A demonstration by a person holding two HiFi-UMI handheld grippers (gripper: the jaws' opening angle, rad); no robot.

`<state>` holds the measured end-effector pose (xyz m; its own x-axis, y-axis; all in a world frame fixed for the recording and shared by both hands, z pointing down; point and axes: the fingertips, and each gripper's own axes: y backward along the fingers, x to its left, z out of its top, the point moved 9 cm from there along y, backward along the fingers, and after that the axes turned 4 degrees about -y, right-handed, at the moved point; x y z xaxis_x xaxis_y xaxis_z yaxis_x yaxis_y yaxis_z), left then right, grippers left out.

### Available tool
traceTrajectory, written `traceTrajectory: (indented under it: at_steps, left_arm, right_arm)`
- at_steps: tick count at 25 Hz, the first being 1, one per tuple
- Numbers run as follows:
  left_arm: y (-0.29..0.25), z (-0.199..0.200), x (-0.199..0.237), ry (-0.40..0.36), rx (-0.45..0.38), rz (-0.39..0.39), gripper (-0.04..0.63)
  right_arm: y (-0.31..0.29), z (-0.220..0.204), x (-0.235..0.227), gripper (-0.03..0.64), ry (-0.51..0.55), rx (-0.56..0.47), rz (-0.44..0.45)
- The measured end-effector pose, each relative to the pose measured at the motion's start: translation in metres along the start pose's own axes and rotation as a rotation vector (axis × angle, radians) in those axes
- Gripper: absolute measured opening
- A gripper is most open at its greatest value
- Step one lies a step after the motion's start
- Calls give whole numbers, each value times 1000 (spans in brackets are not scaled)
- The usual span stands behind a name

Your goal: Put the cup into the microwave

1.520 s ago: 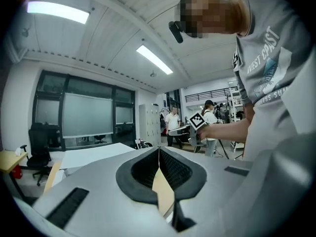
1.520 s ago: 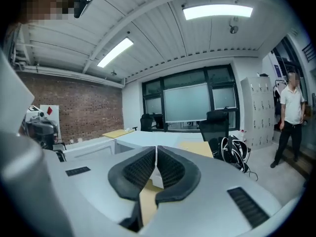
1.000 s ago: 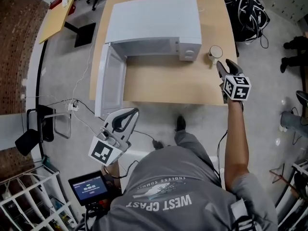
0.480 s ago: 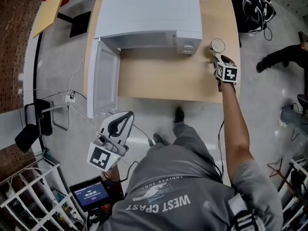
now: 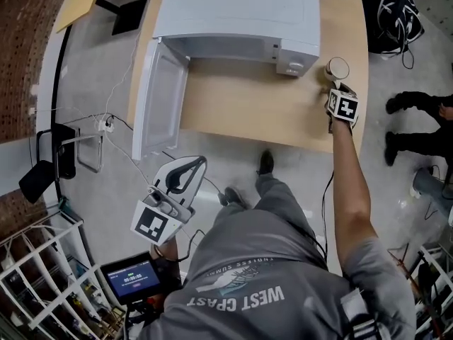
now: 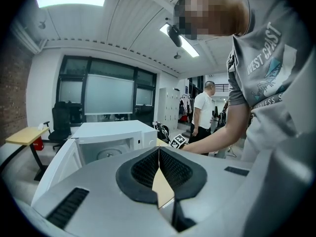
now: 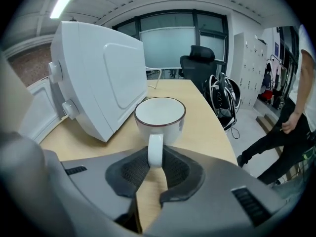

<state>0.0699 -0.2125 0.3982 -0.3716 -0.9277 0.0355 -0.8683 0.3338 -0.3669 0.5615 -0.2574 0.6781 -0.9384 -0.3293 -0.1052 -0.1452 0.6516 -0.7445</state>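
A white cup (image 5: 337,69) with a dark rim stands on the wooden table (image 5: 248,108), just right of the white microwave (image 5: 237,9), whose door (image 5: 159,98) hangs wide open. My right gripper (image 5: 333,88) reaches the cup from the near side. In the right gripper view the cup (image 7: 160,113) shows its handle (image 7: 154,149) between the pads of my right gripper (image 7: 155,158); the jaws have just been closing and now pinch it. My left gripper (image 5: 187,167) hangs below the table's near edge, shut and empty (image 6: 158,152), facing the open microwave (image 6: 111,137).
A person's legs (image 5: 417,105) stand right of the table, beside a tangle of cables (image 5: 396,9). A small screen (image 5: 131,278) and a wire rack (image 5: 35,289) sit at the lower left. An office chair (image 7: 197,63) stands beyond the table's far end.
My right gripper has dropped to the table and moved in on the cup, with the handle now between its jaws. The left gripper has barely shifted.
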Motion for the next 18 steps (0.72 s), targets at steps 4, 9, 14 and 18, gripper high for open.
traceTrajectory:
  at_steps: [4,9,14,18]
  left_arm:
    - [5,-5,-2,0,-3,1,21]
    - [10,-12,-7,3,-15,-5,21]
    - [21,-19,-12,-34,-11,-8,21]
    - [42,-23,-17,-43,106,-73,21]
  right_arm:
    - [6,6,0,71,-5,-39,2]
    - [22,7,3,69,-24,-89,43]
    - [30,-10,12,69,-35,-102,86]
    - [91,-6,4,69,-36,-143,34]
